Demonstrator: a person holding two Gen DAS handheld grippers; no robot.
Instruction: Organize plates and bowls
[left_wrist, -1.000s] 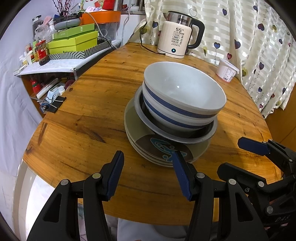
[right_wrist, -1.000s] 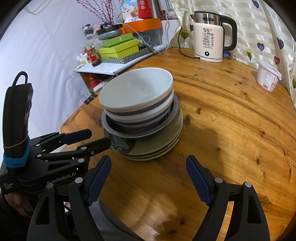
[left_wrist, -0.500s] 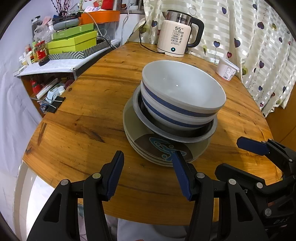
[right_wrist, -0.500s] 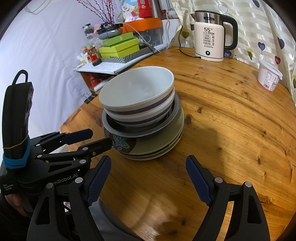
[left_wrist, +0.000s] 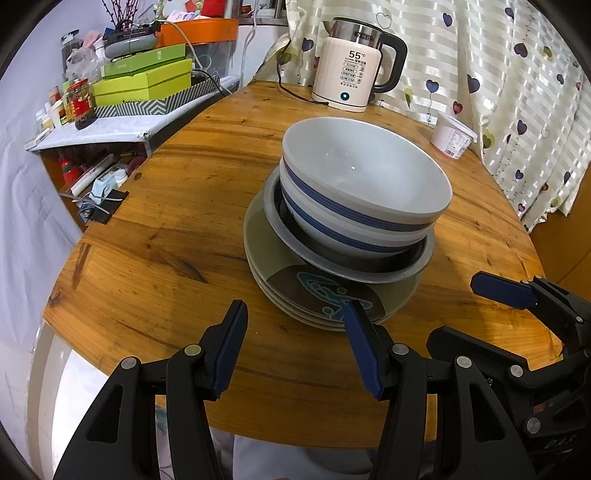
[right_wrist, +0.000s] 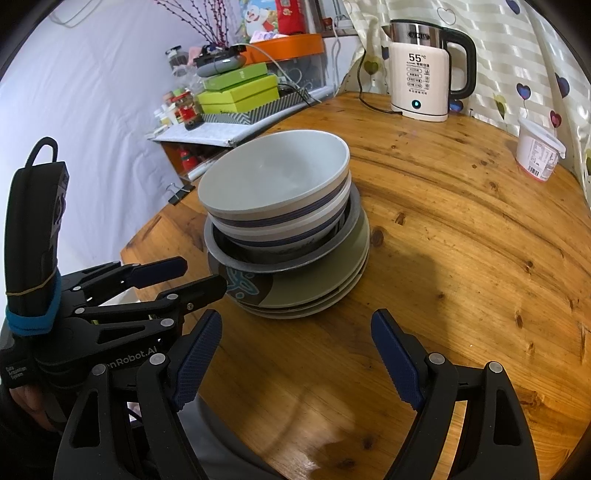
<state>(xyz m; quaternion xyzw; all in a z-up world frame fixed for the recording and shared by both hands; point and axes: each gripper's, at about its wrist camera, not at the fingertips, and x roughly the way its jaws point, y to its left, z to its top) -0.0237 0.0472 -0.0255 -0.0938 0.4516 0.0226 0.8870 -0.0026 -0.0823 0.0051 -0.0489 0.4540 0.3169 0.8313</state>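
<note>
One stack stands mid-table: two nested white bowls with blue stripes (left_wrist: 365, 184) (right_wrist: 273, 184) sit in a grey shallow bowl (left_wrist: 347, 267) (right_wrist: 280, 260), on top of several olive plates with a blue pattern (left_wrist: 321, 295) (right_wrist: 314, 291). My left gripper (left_wrist: 294, 308) (right_wrist: 203, 273) hovers open just short of the plates' near edge, with nothing between its fingers. To the right of the stack my right gripper (right_wrist: 295, 321) (left_wrist: 452, 308) is open over bare wood, also holding nothing.
A cream electric kettle (left_wrist: 354, 79) with its cord stands at the table's (left_wrist: 166, 240) far edge, and a white tub (left_wrist: 452, 140) sits by the heart-print curtain. A cluttered shelf with green boxes (left_wrist: 144, 85) borders the table's left. The table's near edge lies under both grippers.
</note>
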